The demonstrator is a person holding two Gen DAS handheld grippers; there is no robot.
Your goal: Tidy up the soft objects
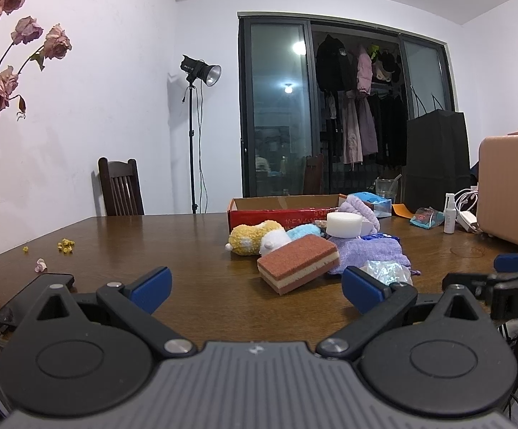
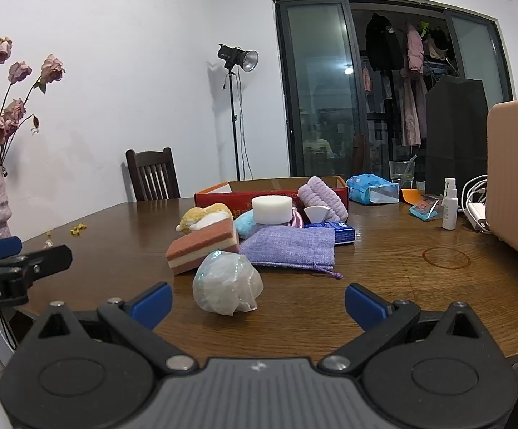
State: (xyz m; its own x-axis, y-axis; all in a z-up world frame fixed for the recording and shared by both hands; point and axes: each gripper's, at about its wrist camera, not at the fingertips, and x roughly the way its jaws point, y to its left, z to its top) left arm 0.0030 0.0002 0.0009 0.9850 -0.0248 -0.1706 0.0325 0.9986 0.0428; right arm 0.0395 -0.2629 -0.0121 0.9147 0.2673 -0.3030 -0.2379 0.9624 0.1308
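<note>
Right wrist view shows my right gripper (image 2: 257,304) spread wide and empty like my left gripper (image 1: 257,287), the crinkled plastic bundle (image 2: 227,284) just ahead, the red cardboard box (image 2: 244,195) beyond apparently unfilled, so I judge sorting not begun.

My left gripper (image 1: 257,287) is level, jaws spread wide, blue pads (image 1: 151,287) gripping nothing. My right gripper (image 2: 258,302) is level at the same height, jaws equally wide and unloaded. Both units sit side by side, each at the edge of the other's view.
</note>
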